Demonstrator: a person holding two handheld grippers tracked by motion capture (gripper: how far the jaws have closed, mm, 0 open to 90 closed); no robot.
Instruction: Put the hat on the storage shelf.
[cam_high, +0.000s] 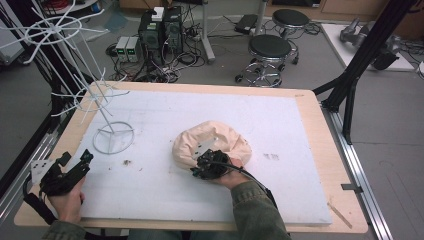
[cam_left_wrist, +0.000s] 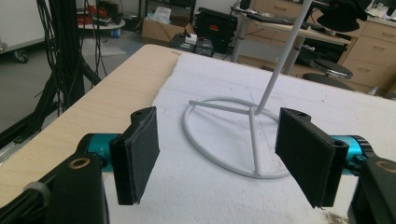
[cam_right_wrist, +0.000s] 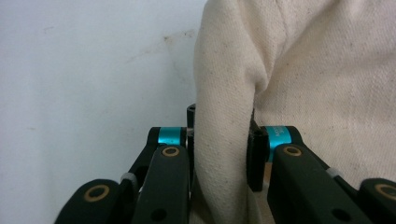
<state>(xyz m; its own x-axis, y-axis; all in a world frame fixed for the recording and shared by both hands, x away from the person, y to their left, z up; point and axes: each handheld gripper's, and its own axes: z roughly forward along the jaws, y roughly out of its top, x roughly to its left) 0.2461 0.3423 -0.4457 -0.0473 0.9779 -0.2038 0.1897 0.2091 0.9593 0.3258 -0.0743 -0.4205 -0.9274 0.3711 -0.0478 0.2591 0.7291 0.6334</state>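
Two pads of the right gripper (cam_right_wrist: 219, 154) are pressed on a thick fold of the cream cloth hat (cam_right_wrist: 299, 70), so the fold is squeezed between the fingers (cam_right_wrist: 257, 154) and bulges upward just beyond them. The grip is seen to be taken at the near edge of the hat (cam_high: 212, 142), which lies crumpled on the white mat (cam_high: 280, 190) in front of the right hand (cam_high: 227, 176). For the step in hand, judged to be the lifting of the hat toward the rack, the clamp should be kept firm and the fold held deep between the pads, since a shallow pinch on soft cloth could slip. A straight, slow lift is advised, so that the loose part hangs free below the fingers and is not dragged across the mat.

Farther to the left, the left gripper (cam_left_wrist: 219, 158) is held with its fingers (cam_left_wrist: 137, 154) wide apart and nothing between them; it rests near the table's edge. Just beyond its fingertips the ring base of the white wire rack (cam_left_wrist: 233, 140) is seen, with the thin pole rising from it. The base could be steadied by these fingers when the hat is brought over, as the light rack (cam_high: 107, 117) may tip.
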